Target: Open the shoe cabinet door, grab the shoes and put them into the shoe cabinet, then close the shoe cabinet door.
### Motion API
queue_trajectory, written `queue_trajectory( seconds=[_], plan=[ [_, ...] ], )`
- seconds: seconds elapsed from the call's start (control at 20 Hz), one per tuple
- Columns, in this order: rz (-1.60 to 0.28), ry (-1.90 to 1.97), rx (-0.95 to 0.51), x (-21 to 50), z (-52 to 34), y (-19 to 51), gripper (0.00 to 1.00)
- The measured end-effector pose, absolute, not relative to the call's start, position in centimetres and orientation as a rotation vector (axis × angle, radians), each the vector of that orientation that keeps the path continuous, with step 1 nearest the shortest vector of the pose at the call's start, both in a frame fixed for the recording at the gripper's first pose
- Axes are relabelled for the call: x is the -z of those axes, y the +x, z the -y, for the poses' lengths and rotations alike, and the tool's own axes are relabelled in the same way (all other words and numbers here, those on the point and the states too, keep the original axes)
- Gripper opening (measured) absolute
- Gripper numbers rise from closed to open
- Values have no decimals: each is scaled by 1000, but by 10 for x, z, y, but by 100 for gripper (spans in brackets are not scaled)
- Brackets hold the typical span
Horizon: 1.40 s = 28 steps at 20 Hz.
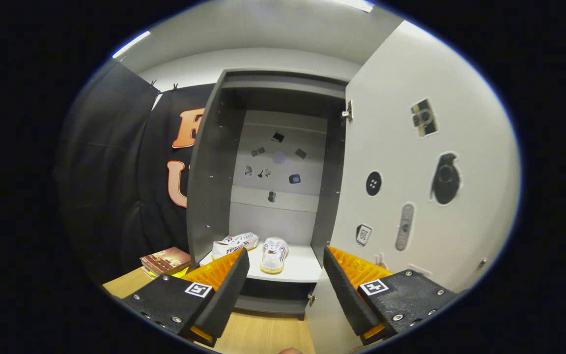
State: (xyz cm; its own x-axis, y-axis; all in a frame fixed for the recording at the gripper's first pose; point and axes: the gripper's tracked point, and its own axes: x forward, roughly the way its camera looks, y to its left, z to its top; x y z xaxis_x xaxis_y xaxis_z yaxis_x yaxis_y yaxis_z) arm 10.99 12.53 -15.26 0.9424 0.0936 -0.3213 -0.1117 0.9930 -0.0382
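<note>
Gripper (285,275) open, empty; shoes (256,248) shelved beyond fingers inside cabinet (214,172); open door (425,206) stands just right, awaiting leftward push.

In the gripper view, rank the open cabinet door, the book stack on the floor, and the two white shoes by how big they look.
1. Cabinet door, by far the largest, though it is also nearest.
2. Book stack and the two shoes, left shoe and right shoe: all look alike, too close to rank.

The claw is open, holding nothing.
</note>
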Motion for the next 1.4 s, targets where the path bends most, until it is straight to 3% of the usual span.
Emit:
queue_trajectory(
  seconds=[0.7,1.0,1.4],
  plan=[
    [-287,-33,-6,98,13,-27,94],
    [-289,-43,84,114,89,-27,94],
    [-319,-15,-26,166,104,15,95]
  ],
)
